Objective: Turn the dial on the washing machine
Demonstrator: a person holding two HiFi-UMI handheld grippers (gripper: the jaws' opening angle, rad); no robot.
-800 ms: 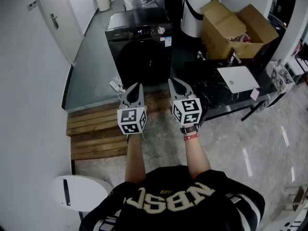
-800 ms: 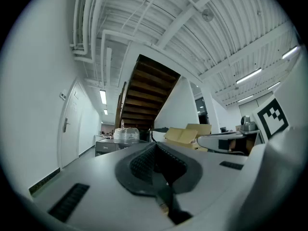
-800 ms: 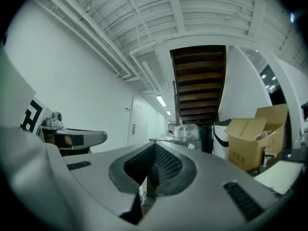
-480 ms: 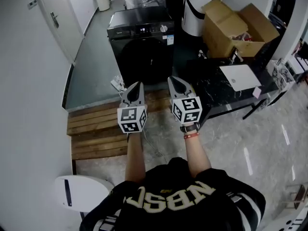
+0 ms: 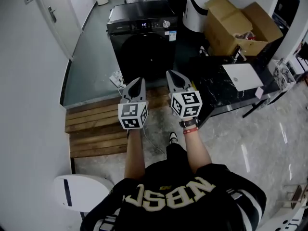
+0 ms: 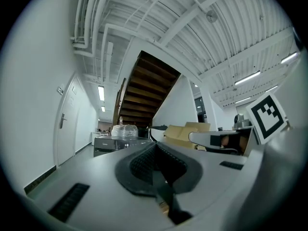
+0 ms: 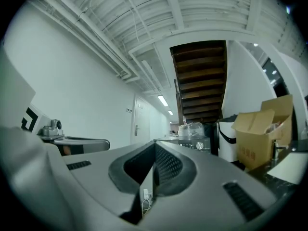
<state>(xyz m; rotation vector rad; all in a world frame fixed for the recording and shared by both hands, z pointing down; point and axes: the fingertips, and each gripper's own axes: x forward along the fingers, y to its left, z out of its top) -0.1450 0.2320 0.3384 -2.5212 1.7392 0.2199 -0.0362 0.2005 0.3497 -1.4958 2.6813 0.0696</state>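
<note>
Abreast — left gripper [image 5: 136, 83], right gripper [image 5: 172, 76] — outstretched

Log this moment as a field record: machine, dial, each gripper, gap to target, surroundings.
machine: black front-loading washing machine, ahead of the person
control: silver dial at the panel's right end, untouched
left: left gripper, jaws together, empty
right: right gripper, jaws together, empty
gap: both grippers well short of the machine, over the wooden boards
surroundings: open cardboard box to the machine's right

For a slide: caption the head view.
Person holds left gripper and right gripper shut, well short of the washing machine and its dial.
</note>
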